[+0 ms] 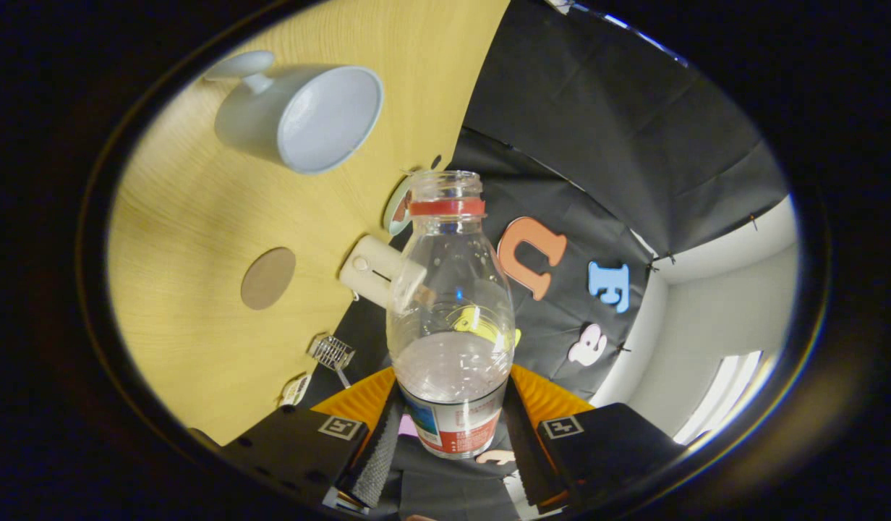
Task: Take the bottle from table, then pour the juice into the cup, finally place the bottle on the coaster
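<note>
My gripper (453, 416) is shut on a clear plastic bottle (451, 304), one finger on each side of its labelled lower part. The bottle has a red ring at the neck and no cap. It is turned well over, lying about level with the wooden table (192, 217). How much liquid it holds is unclear. A pale cup (301, 116) with a handle stands on the table beyond the fingers, its open mouth apart from the bottle's mouth. A round brown coaster (268, 278) lies flat on the table, nearer the fingers than the cup.
A cream cylinder (379, 271) lies at the table's edge just behind the bottle. A small round disc (398, 208) sits by the bottle's neck. A small metal clip (333, 352) and a tag (295, 391) lie near the table edge. Black cloth walls the booth behind.
</note>
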